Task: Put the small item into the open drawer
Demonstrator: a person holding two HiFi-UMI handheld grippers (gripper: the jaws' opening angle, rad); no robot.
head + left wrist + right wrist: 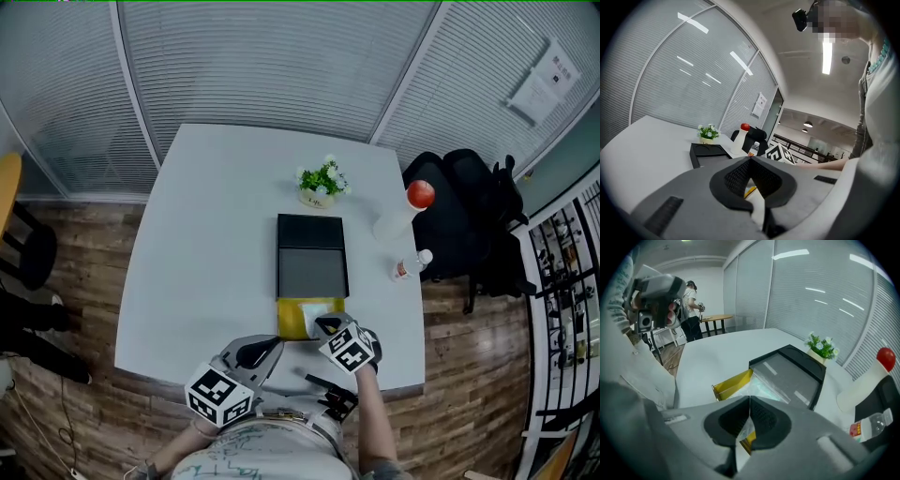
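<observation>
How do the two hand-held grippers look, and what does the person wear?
Both the left gripper and the right gripper have grey bodies with black ribbed pads inside the jaws. Each carries a white cube with black square markers. The person wears a light shirt with greenish print.

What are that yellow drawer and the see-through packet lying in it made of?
The yellow drawer looks like glossy hard plastic, judging by its thin, smooth, shiny wall; painted metal is possible. The packet seems thin clear plastic film: see-through, crinkled, catching glints of light.
</observation>
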